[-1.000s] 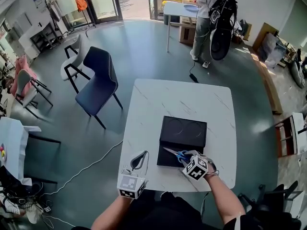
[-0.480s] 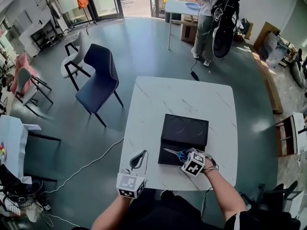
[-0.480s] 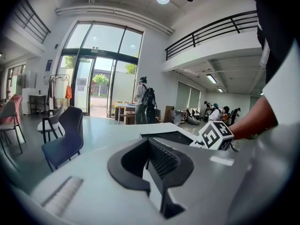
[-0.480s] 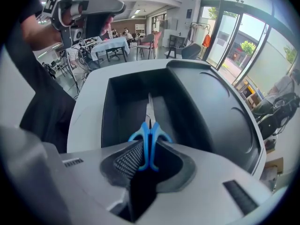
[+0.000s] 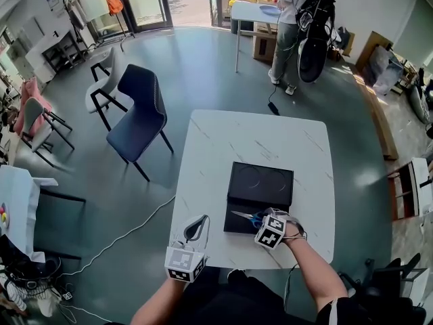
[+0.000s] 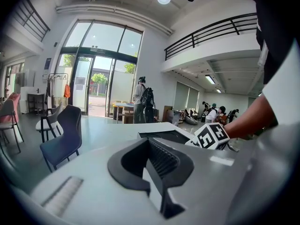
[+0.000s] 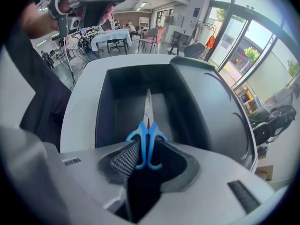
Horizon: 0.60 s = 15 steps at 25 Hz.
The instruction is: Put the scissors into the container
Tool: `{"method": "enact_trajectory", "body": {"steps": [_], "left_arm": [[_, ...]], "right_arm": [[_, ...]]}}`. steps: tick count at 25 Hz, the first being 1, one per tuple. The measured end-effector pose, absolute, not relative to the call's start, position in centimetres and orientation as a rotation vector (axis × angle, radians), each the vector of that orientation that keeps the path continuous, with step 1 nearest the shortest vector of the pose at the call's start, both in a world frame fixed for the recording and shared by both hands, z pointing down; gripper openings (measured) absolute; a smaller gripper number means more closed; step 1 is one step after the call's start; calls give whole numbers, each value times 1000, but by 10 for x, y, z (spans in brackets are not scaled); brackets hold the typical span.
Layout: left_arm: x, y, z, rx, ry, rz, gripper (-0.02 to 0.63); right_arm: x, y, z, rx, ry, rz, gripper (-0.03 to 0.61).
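The right gripper [image 7: 149, 149] has just been opening its jaws, now apart around the blue scissors [image 7: 147, 125], blades reaching into the black container [image 7: 104, 111] at 5 o'clock on the tabletop [image 5: 237, 141], so release looks near; the left gripper [image 5: 195, 227] sits closed, empty.

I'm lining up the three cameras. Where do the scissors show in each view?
Head view: scissors low centre, over the black container's near half, at the right gripper, whose jaws have just been opening around the handles.
Left gripper view: not in it.
Right gripper view: dead centre, blue handles between the jaws, blades pointing into the container.
Shared landmark: the black container, seen in all three.
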State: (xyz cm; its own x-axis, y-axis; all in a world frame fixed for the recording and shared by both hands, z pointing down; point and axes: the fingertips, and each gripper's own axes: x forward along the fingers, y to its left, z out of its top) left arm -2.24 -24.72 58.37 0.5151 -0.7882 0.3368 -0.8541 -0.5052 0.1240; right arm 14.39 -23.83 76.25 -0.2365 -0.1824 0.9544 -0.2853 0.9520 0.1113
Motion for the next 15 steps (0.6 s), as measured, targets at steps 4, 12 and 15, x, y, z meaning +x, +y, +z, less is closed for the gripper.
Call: {"method": "enact_trajectory", "body": {"steps": [4,12,15], "left_arm": [[-21,-247,582,2492,-1375,344,9],[-20,-251,576,2502,-1371,337,9],[-13,-255,570,2526,-1349,331,9]], "right_arm": [[143,-239,746,382,-1858,117,153],[136,-247,634,736,-2134,68,135],[140,-254,591,943,-2224,52,111]]}}
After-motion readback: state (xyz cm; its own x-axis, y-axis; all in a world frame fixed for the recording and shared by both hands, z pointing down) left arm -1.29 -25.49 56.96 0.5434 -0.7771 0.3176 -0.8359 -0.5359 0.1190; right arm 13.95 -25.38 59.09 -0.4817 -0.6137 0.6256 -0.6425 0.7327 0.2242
